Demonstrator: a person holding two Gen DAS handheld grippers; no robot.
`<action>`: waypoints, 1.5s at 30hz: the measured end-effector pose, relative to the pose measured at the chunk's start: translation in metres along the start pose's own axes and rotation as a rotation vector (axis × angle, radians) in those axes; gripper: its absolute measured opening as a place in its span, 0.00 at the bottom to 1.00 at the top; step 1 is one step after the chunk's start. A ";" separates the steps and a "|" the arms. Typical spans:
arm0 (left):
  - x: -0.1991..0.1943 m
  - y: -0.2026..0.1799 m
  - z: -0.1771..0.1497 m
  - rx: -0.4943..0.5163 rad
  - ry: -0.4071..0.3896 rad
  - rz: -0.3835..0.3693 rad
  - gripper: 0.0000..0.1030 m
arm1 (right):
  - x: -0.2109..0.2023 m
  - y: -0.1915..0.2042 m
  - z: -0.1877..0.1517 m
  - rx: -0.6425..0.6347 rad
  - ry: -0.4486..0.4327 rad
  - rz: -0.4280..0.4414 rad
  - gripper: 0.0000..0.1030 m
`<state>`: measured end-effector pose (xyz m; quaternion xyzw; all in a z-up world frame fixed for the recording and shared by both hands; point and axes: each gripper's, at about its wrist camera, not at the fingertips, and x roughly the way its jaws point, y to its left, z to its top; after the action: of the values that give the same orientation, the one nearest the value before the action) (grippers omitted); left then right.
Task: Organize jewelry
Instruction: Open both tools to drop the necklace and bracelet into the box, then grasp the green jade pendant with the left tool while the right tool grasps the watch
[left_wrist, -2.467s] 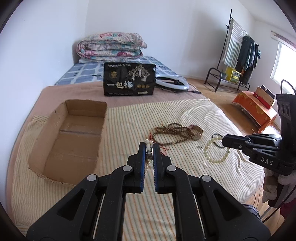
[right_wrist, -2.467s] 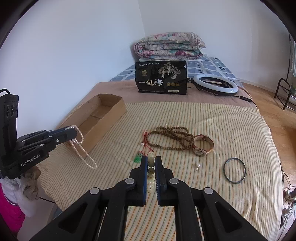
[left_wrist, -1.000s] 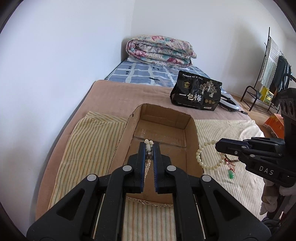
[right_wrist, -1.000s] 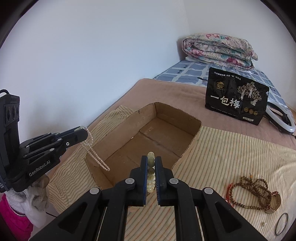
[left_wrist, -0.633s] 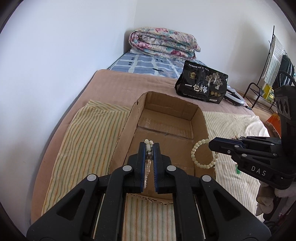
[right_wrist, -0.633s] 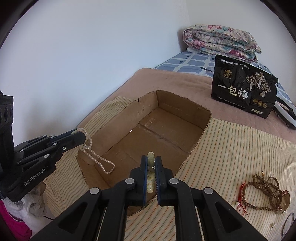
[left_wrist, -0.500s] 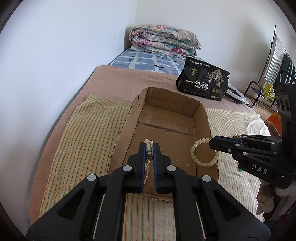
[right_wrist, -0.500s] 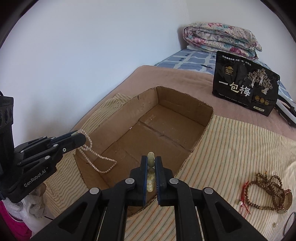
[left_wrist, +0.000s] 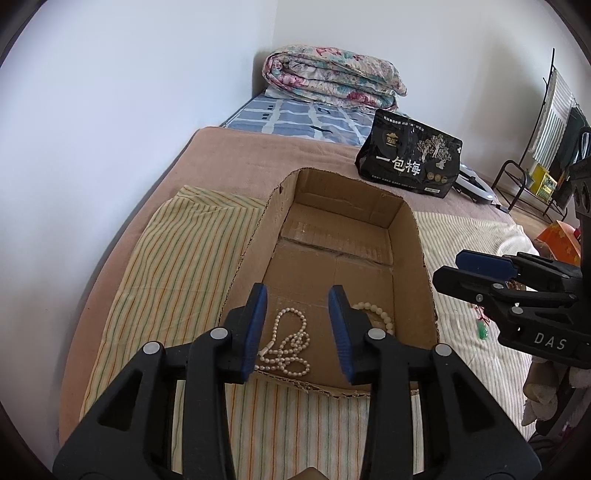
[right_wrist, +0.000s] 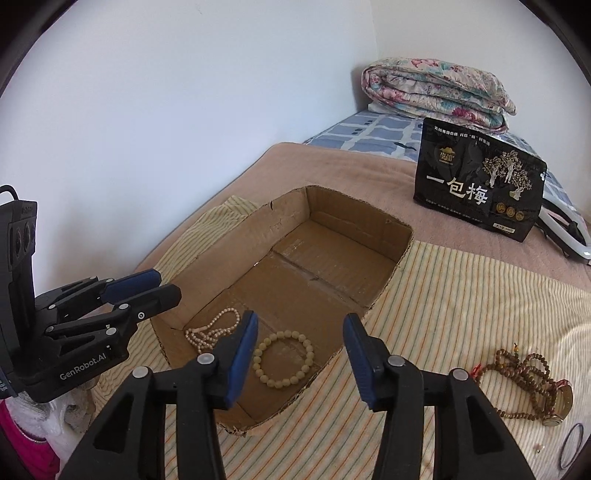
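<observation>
An open cardboard box (left_wrist: 410, 221) (right_wrist: 236, 243) lies on the striped cloth on the bed. A white pearl necklace (left_wrist: 286, 345) (right_wrist: 212, 330) lies bunched in its near end. A pale yellow bead bracelet (right_wrist: 283, 358) (left_wrist: 376, 314) lies beside it. My left gripper (left_wrist: 297, 328) (right_wrist: 147, 284) is open and empty above the necklace. My right gripper (right_wrist: 299, 354) (left_wrist: 469, 269) is open and empty above the bracelet. A brown bead necklace (right_wrist: 524, 384) and a watch (right_wrist: 559, 402) lie on the cloth to the right.
A black snack bag (left_wrist: 408, 153) (right_wrist: 480, 192) stands behind the box. A folded floral quilt (left_wrist: 332, 79) lies at the bed's head. A white ring light (left_wrist: 474, 181) lies behind the bag. A dark bangle (right_wrist: 570, 445) lies at the right edge. A clothes rack (left_wrist: 543, 129) stands far right.
Both grippers have opened. The pearl necklace and the bead bracelet have dropped from them into the near end of the box.
</observation>
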<state>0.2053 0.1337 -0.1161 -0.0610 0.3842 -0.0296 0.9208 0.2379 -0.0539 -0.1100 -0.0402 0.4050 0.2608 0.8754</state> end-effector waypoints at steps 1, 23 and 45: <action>-0.001 0.000 0.000 -0.001 0.000 0.002 0.33 | -0.001 0.000 0.000 0.000 -0.001 0.001 0.49; -0.040 -0.026 0.003 0.053 -0.067 0.013 0.48 | -0.051 -0.007 0.001 0.005 -0.086 -0.058 0.87; -0.064 -0.099 -0.002 0.111 -0.105 -0.089 0.66 | -0.130 -0.072 -0.042 0.048 -0.158 -0.183 1.00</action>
<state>0.1581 0.0421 -0.0587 -0.0282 0.3301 -0.0884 0.9394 0.1749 -0.1825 -0.0535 -0.0355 0.3353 0.1723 0.9255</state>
